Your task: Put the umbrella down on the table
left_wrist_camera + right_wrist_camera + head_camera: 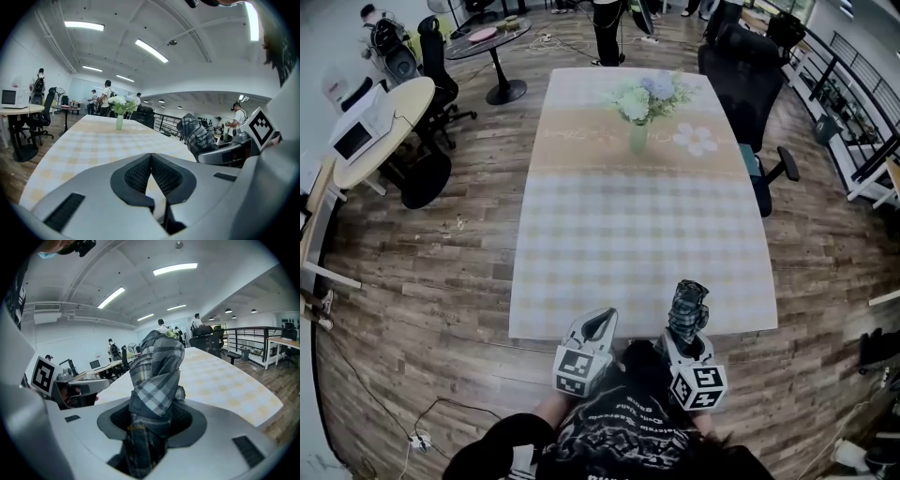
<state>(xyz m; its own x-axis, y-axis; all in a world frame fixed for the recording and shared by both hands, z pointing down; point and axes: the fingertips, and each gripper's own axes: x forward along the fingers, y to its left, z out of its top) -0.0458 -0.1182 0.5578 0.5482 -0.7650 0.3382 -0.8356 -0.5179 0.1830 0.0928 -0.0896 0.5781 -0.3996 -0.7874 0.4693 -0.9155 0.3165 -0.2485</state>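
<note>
A folded plaid umbrella (688, 307) (154, 376) sticks out of my right gripper (685, 328) (152, 420), whose jaws are shut on it just above the near edge of the table (637, 234). The umbrella (197, 133) also shows at the right of the left gripper view. My left gripper (598, 325) (151, 161) hovers beside it at the table's near edge, its pads touching at the tips with nothing between them.
A green vase of flowers (642, 108) (120, 112) stands at the far middle of the checked tablecloth. A black office chair (750, 84) sits at the table's right, round tables (380, 127) at the left, and several people stand at the far end.
</note>
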